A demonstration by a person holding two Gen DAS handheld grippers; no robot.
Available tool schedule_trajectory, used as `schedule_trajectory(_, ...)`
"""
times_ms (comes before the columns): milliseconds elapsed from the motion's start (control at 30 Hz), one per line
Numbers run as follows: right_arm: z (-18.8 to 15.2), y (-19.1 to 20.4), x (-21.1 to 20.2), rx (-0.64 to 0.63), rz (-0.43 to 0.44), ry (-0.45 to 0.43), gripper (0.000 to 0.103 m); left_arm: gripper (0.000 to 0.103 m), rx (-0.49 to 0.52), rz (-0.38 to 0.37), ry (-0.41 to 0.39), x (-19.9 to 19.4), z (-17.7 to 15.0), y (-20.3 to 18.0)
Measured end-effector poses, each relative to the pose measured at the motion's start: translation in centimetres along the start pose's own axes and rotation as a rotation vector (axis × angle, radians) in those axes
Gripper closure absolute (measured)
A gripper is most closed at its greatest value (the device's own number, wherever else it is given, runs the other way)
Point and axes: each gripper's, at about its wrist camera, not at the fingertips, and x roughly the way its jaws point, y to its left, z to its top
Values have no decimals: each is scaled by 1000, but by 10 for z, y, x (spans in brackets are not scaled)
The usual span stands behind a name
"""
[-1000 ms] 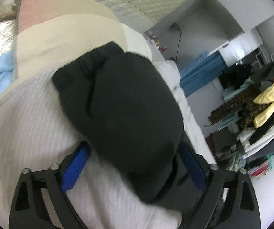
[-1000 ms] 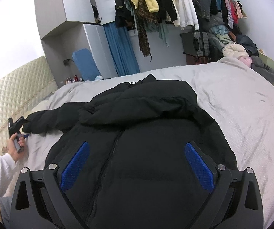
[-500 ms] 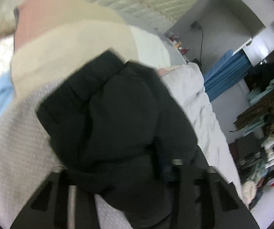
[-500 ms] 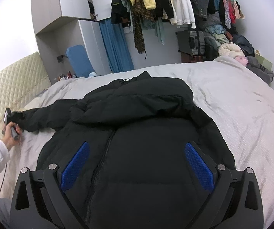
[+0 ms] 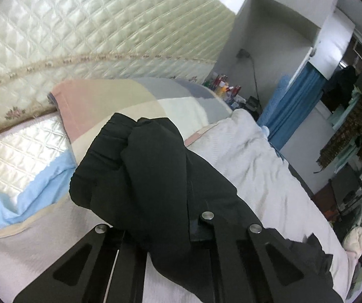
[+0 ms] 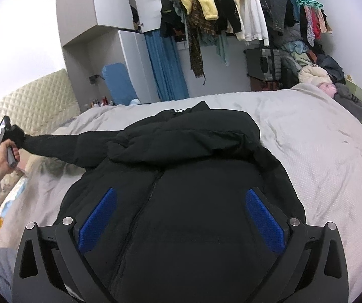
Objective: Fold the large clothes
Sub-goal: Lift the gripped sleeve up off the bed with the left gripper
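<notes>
A: Item?
B: Jacket (image 6: pixel 186 202), flat on bed (image 6: pixel 319 151). My left gripper (image 5: pixel 165 227) pinches its sleeve (image 6: pixel 62 146), lifted. Right gripper (image 6: pixel 181 224) spread, above the torso.
A: Step?
B: Sleeve fold. Next, probably: carry the cuff across the chest.

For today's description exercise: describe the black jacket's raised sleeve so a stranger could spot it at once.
Start at the grey bed, where a black puffer jacket lies spread out. One sleeve stretches toward the quilted headboard. Unlike the rest of the jacket, it is lifted off the cover, its cuff pinched in the left gripper.
</notes>
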Motion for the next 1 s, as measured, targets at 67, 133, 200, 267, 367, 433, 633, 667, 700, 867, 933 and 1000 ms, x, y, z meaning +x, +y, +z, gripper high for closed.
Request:
schedule_trajectory(67,-1,0,-6,-18,-3,-16,0,98,28,-12,-19,-23,-1,-12)
schedule_trajectory(133,-1,-2,-14,-36,-13,-43,0,98,58,-23,-38,-43,-3,-25)
schedule_trajectory(200,-1,-6,-20,-39,-15,-58,0,99,76,-41,-53,-67,-5,-40)
schedule_trajectory(267,0,-13,-27,-27,-17,-77,0,99,85,-70,-63,-88,-8,-56)
schedule_trajectory(367,0,-22,-36,-6,-14,-99,0,99,130,-83,-85,-115,-14,-86)
schedule_trajectory(433,2,-30,-40,11,-11,-110,0,99,176,-95,-106,-135,-20,-113)
schedule_trajectory(633,5,-38,-46,-21,17,-125,0,98,241,-139,-118,-179,-51,-182)
schedule_trajectory(667,5,-39,-47,-30,11,-127,0,98,258,-148,-125,-186,-58,-194)
schedule_trajectory(700,4,-39,-48,-47,4,-130,0,98,287,-155,-138,-196,-67,-210)
schedule_trajectory(867,-1,-44,-52,-81,-7,-143,0,98,347,-166,-192,-230,-106,-267)
schedule_trajectory(933,-2,-48,-52,-80,0,-145,0,98,388,-169,-211,-241,-126,-288)
schedule_trajectory(1000,-3,-52,-53,-77,6,-144,0,97,445,-169,-231,-251,-149,-311)
